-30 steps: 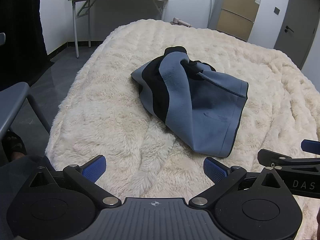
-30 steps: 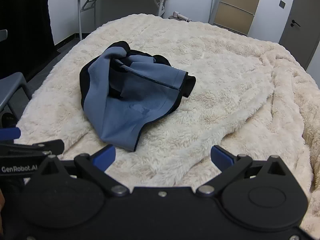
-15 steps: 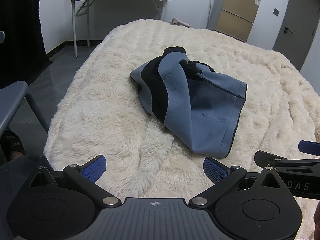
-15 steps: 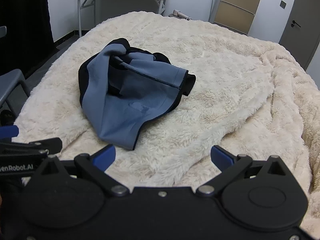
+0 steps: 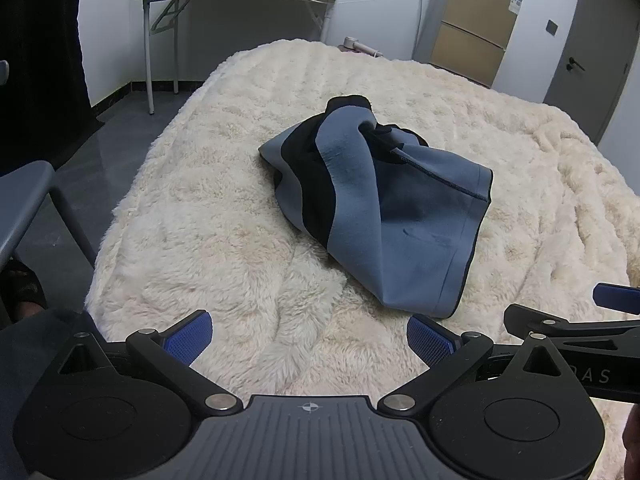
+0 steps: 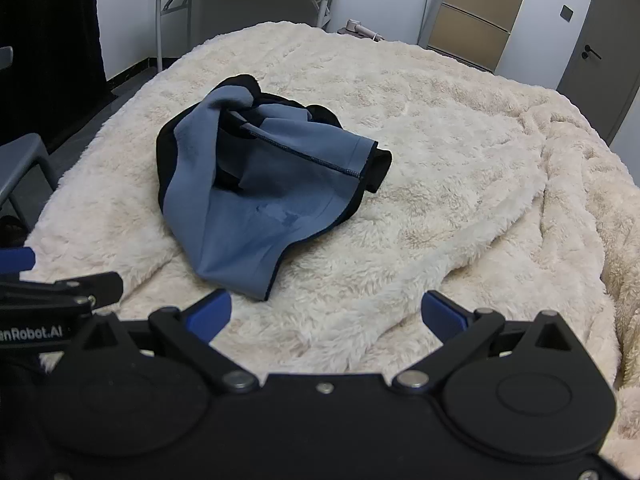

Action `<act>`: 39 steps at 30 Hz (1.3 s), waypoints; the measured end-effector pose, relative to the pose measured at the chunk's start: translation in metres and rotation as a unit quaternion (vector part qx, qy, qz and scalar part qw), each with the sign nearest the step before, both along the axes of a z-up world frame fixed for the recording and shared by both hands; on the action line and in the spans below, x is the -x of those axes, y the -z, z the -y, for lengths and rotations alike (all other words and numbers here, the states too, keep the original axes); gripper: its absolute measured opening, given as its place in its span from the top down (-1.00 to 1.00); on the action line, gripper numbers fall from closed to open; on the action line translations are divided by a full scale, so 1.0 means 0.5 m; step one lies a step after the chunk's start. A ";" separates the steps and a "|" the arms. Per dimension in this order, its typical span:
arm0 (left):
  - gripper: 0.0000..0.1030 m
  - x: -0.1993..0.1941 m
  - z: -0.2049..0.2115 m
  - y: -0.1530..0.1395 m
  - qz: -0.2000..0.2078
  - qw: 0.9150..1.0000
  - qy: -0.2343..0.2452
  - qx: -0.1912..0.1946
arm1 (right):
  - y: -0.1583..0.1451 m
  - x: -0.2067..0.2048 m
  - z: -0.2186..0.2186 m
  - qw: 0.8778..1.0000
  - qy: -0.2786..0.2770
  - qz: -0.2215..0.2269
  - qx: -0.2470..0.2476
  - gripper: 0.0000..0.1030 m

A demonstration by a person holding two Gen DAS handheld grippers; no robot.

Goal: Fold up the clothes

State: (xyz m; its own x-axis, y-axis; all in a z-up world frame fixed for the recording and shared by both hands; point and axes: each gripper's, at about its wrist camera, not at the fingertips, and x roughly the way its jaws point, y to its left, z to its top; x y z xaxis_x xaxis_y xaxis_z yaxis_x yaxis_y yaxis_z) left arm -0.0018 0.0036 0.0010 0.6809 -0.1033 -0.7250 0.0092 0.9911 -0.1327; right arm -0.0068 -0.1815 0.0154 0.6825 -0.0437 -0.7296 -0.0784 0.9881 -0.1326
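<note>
Crumpled blue/black garment (image 5: 384, 208) on fluffy cream bed (image 5: 200, 216), just ahead of both grippers' spread, empty fingers (image 5: 188, 338).

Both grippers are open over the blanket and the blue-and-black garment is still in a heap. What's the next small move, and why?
Probably ease the left gripper forward to the garment at its near hem corner. That corner lies flat just beyond its open fingers, and nothing is held yet. The right gripper is also open and empty, short of the same corner. The crumpled heap likely needs spreading on the fluffy blanket first.
</note>
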 end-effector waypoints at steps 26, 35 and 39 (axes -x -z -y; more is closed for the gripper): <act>-0.99 -0.007 0.000 0.002 -0.002 1.000 -0.002 -0.004 | 0.003 -0.005 -0.003 1.000 0.007 -0.004 0.002 -0.98; -0.99 -0.004 0.001 0.000 0.001 1.000 -0.003 -0.013 | 0.004 -0.005 -0.006 1.000 0.009 -0.011 0.003 -0.98; -0.99 -0.003 0.000 0.000 0.000 1.000 -0.003 -0.015 | 0.006 -0.003 -0.007 1.000 0.011 -0.011 0.003 -0.98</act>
State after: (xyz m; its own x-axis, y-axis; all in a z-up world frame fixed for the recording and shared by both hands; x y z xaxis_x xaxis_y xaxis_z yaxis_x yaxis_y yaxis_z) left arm -0.0004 0.0038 0.0011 0.6814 -0.0775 -0.7278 0.0039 0.9947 -0.1023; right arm -0.0052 -0.1781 0.0125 0.6658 -0.0627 -0.7435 -0.0603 0.9887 -0.1373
